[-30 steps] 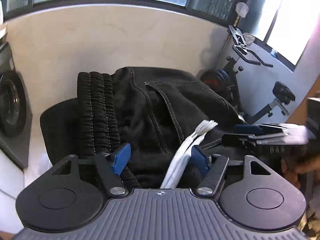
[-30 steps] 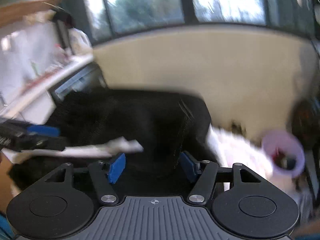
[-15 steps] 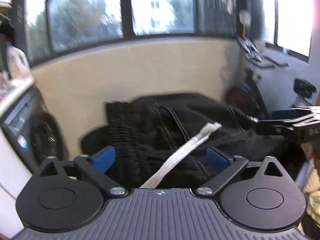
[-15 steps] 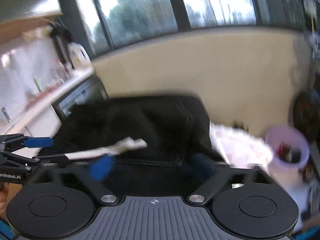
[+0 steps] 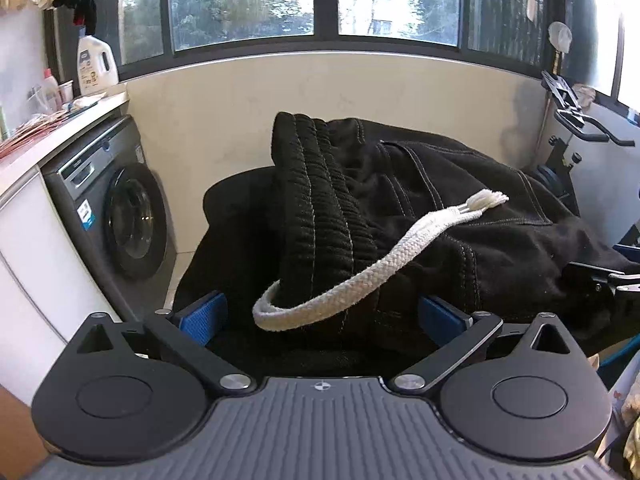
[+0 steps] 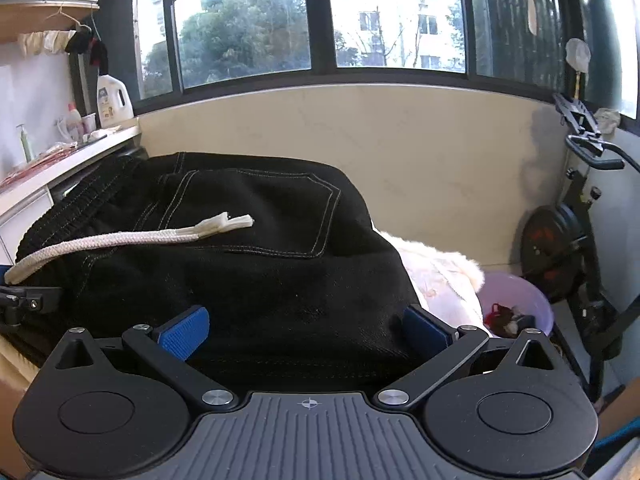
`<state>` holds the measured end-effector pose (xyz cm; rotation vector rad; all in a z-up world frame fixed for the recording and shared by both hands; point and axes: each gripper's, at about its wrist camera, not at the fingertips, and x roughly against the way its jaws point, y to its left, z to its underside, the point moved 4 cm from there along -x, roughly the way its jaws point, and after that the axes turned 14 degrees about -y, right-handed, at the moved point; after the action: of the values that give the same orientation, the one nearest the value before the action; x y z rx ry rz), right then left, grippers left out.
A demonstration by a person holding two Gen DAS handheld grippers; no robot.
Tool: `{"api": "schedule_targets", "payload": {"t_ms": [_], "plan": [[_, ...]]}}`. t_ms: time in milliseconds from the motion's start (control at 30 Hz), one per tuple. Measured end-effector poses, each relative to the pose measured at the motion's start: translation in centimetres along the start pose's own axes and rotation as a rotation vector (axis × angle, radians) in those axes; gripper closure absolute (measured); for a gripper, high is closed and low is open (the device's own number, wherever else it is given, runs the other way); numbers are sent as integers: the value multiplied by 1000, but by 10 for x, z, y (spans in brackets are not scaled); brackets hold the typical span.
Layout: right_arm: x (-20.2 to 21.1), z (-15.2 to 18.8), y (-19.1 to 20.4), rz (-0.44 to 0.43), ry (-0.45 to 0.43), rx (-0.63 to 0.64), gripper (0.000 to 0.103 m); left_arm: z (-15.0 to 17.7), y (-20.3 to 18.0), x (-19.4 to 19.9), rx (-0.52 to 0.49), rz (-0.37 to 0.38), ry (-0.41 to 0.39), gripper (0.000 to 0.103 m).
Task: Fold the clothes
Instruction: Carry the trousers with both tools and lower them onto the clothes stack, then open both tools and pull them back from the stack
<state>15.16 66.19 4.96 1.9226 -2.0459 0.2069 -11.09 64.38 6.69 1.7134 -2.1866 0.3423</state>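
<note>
Black trousers (image 5: 460, 208) lie in a heap, their ribbed elastic waistband (image 5: 316, 208) toward the left. A white braided drawstring (image 5: 360, 276) curls over them, frayed end to the right. My left gripper (image 5: 320, 316) is open wide at the near edge of the waistband. The cloth lies between the blue pads (image 5: 202, 316), which do not press on it. The right wrist view shows the trousers (image 6: 260, 272) with a stitched back pocket and the drawstring (image 6: 120, 240). My right gripper (image 6: 306, 330) is open wide around the cloth's near edge without gripping it.
A washing machine (image 5: 116, 216) stands at the left under a counter with a detergent bottle (image 5: 96, 60). A pale fluffy garment (image 6: 440, 276) lies to the right of the trousers, beside a purple basin (image 6: 520, 300). An exercise bike (image 6: 576, 240) stands at the far right.
Both grippers' jaws spread from half closed to wide and let go of the cloth. Both views drew back, and the drawstring now lies loose across the trousers.
</note>
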Motion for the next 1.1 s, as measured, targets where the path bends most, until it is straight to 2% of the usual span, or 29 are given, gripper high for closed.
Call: {"api": "schedule_targets", "payload": {"t_ms": [267,400,667,933,1100], "plan": [[34,-20,12,31,-49,-61,1,0,0,30,-44,3,-26,0],[66,-22,12,46,-66,-68,1,5,-3,49,-28,51,-37,0],[133,1,23,99,-9,-28,1,26,-12,95,17,87,-36,0],[198,23,27,83,-17,-56,1,54,-39,149,2,48,5,0],[230,47,16,93,26,-15,1,78,-64,182,8,13,49,0]]}}
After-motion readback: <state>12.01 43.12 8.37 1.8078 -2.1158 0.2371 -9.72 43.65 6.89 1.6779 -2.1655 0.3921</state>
